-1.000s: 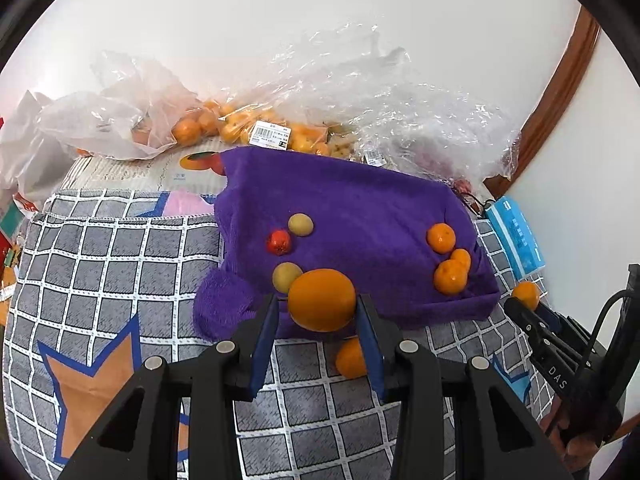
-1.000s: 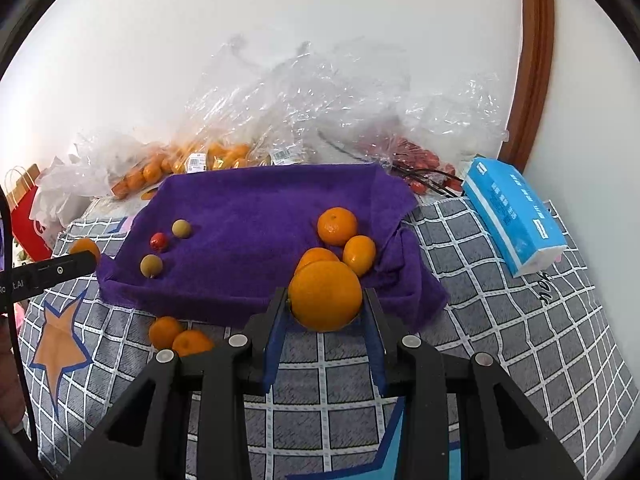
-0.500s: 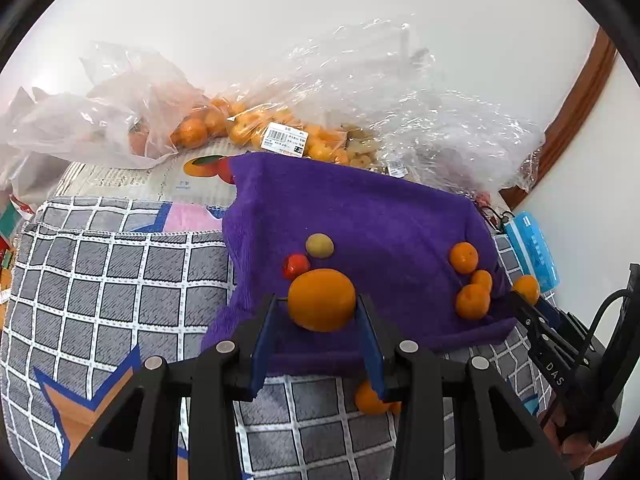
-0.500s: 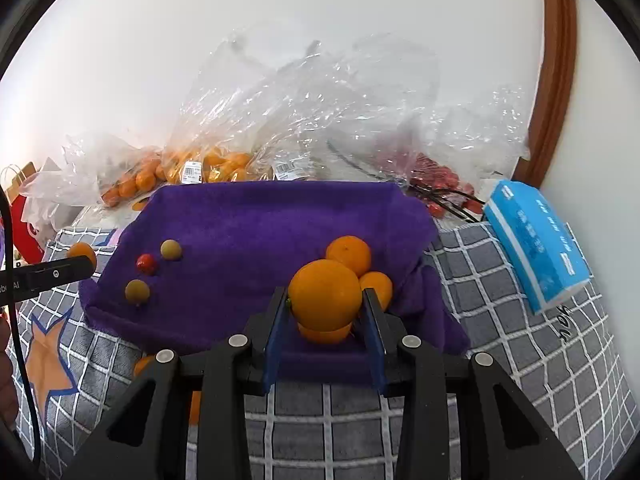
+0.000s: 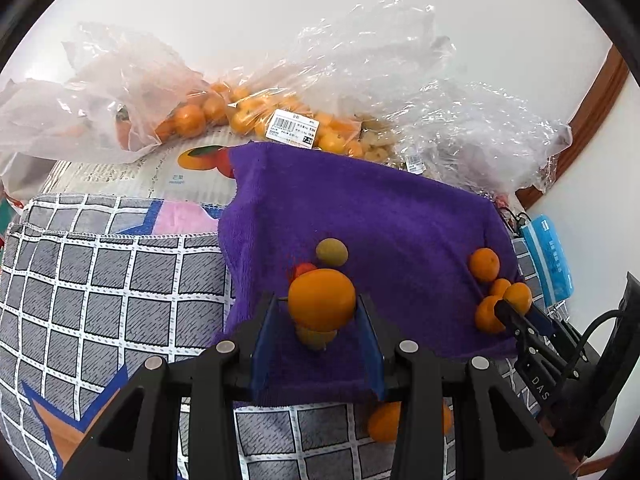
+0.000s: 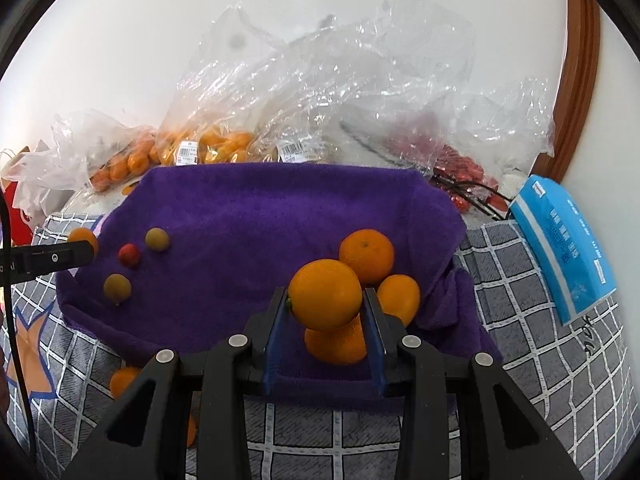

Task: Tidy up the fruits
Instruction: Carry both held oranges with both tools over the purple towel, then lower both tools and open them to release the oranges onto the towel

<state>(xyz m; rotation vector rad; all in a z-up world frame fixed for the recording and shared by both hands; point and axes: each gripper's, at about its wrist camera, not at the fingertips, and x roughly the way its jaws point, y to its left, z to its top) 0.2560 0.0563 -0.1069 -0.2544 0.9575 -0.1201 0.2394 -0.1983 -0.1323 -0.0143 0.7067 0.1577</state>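
Purple towel [image 6: 260,216] is the landmark: both claws hang over its near edge, each closed around a fruit. The left gripper [image 5: 322,312] pinches an orange [image 5: 322,299] between its blue pads above the towel's left group, a red fruit [image 5: 302,270] and two small greenish-yellow fruits [image 5: 331,252], one directly beneath the load. The right gripper [image 6: 325,308] squeezes a second orange [image 6: 325,294] above the mandarins [image 6: 366,255] clustered at the towel's right side. Both grips look narrow, on a round, smooth skin, so I judge a fruit could squirt out if the pads ease unevenly. Released from height, it would likely land on fruit below, bounce, and roll off the near edge onto the checked cloth [image 6: 540,360], where loose mandarins [image 5: 384,420] already lie. The soft pile may also let the clusters scatter when nudged. Legible writing is scant: a price sticker [image 5: 293,129] on the plastic bags [image 5: 360,80] behind the towel shows a barcode and what looks like 7.20; "DAS" appears on the other gripper's body; print on the blue packet [image 6: 568,248] to the towel's right is unreadable.
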